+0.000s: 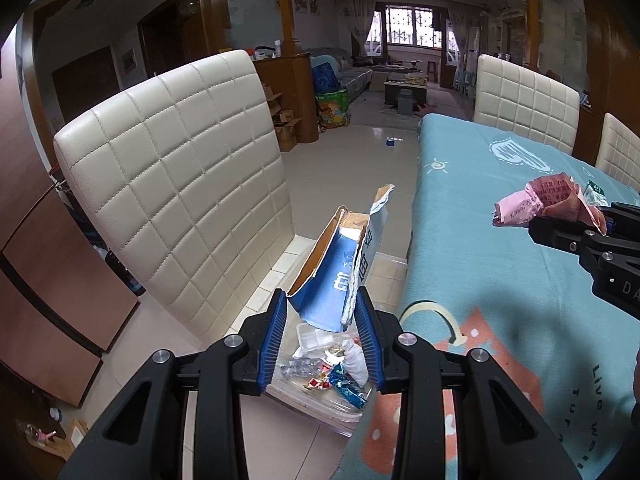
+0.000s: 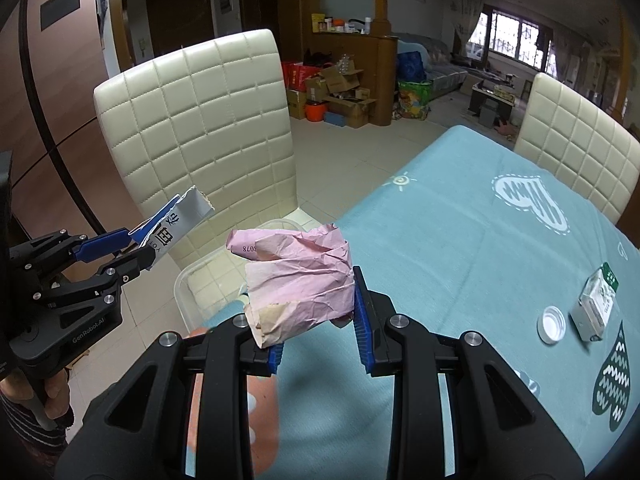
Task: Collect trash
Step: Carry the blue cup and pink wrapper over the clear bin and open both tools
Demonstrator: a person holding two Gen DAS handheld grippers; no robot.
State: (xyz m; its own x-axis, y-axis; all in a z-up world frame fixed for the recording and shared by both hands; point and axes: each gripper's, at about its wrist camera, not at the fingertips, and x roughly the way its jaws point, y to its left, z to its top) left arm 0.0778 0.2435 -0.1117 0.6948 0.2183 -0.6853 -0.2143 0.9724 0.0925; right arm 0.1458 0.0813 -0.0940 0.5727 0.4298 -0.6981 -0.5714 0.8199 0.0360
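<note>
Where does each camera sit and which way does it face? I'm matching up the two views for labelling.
Left wrist: rides on the left tongs, angled down at a clear bin on the chair seat; its own fingers clamp a blue carton.
Right wrist: rides on the right tongs, looking across the teal tablecloth; its fingers clamp pink paper, and a hand shows.
Shared: each view shows the other tongs, the cream chair and the tablecloth.

The left gripper (image 2: 140, 250) bears "GenRobot.AI" on its black body. The pink crumpled paper (image 2: 300, 276) shows the digits "078". On the tablecloth (image 1: 500, 240), "Live" runs beside the orange print.
</note>
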